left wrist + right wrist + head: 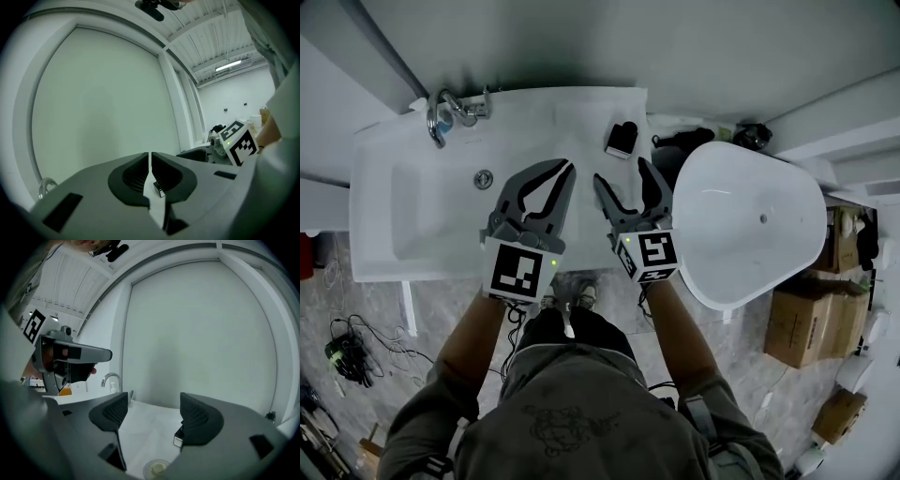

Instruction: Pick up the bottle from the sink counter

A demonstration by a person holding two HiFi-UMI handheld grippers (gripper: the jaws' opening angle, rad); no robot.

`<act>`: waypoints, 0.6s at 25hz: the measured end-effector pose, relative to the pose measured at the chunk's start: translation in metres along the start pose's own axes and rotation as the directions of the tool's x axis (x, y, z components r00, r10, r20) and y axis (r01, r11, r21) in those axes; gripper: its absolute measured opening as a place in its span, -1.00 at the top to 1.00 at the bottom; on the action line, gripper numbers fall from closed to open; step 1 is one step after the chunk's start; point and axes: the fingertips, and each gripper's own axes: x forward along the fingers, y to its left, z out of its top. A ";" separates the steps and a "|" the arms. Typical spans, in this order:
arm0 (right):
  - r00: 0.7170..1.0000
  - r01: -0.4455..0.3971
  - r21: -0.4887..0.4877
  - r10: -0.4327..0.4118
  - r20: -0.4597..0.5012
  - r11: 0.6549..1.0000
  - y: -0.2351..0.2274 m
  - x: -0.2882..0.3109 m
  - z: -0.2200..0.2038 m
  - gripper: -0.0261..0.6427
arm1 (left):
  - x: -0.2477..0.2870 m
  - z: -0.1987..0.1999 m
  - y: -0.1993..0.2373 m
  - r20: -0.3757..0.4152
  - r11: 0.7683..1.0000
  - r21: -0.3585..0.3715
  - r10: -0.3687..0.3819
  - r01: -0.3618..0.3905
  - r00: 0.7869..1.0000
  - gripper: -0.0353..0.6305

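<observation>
A small black bottle (622, 138) stands on the white sink counter (581, 112), at its back right. My right gripper (622, 171) hovers just in front of it, open, with nothing between the fingers. In the right gripper view the bottle (178, 437) shows low beside the right finger, partly hidden by it, ahead of my right gripper (152, 411). My left gripper (570, 167) hangs over the counter to the left of the right one, shut and empty. In the left gripper view the bottle (158, 190) peeks through below the closed tips of my left gripper (150, 155).
The sink basin holds a drain (483, 178), and a chrome faucet (450, 112) stands at its back left. A white tub (750, 225) sits right of the counter, with cardboard boxes (806, 323) beyond it. Dark items (694, 139) lie between counter and tub. A wall rises behind.
</observation>
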 end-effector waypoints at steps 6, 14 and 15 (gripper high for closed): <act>0.998 0.022 0.030 -0.020 -0.066 0.999 -0.012 0.015 -0.065 -0.06 | 0.020 -0.043 -0.011 -0.047 0.999 -0.007 -0.051 0.050 0.998 0.80; 0.985 0.007 0.026 -0.002 -0.173 1.000 -0.017 0.030 -0.135 -0.14 | 0.036 -0.101 -0.022 -0.119 0.994 -0.085 -0.081 0.071 0.990 0.80; 0.984 0.012 0.034 -0.005 -0.179 0.999 -0.018 0.031 -0.140 -0.14 | 0.038 -0.107 -0.024 -0.125 0.993 -0.095 -0.084 0.072 0.989 0.80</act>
